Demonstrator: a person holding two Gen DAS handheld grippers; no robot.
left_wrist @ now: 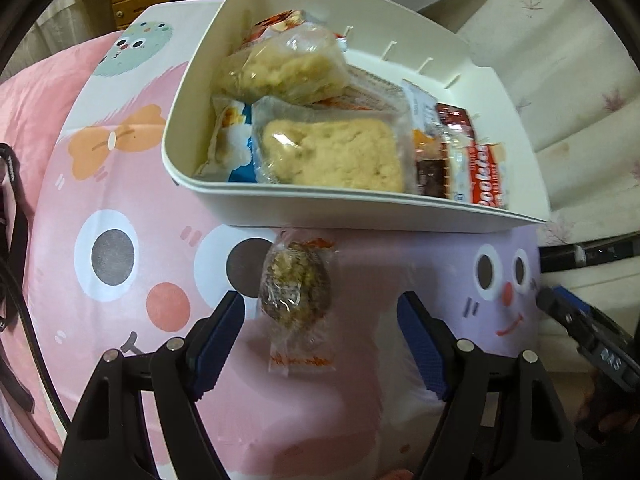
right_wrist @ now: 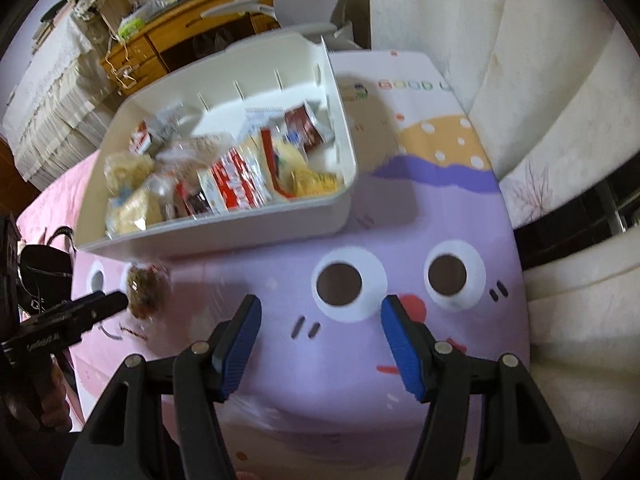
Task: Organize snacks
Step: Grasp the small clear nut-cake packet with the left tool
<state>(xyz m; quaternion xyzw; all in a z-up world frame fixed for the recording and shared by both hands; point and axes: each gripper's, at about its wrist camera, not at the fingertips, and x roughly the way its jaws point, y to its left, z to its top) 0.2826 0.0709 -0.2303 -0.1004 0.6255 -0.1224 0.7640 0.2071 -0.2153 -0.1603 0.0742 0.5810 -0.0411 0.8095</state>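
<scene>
A white bin [left_wrist: 360, 208] [right_wrist: 216, 236] holds several wrapped snacks, among them pale cakes [left_wrist: 332, 156] and a red cookie pack [left_wrist: 486, 176] [right_wrist: 236, 176]. A brown snack in clear wrap [left_wrist: 296, 288] [right_wrist: 144, 286] lies on the cartoon cloth just in front of the bin. My left gripper [left_wrist: 320, 322] is open, its fingers either side of that snack, not touching it. It shows at the left of the right wrist view [right_wrist: 100, 304]. My right gripper [right_wrist: 320, 328] is open and empty over the purple face of the cloth.
The cartoon tablecloth [left_wrist: 120, 200] [right_wrist: 440, 208] covers the table. A black strap [left_wrist: 16, 240] lies at the left edge. A wooden desk with drawers [right_wrist: 180, 32] stands behind. White curtains [right_wrist: 500, 60] hang at the right.
</scene>
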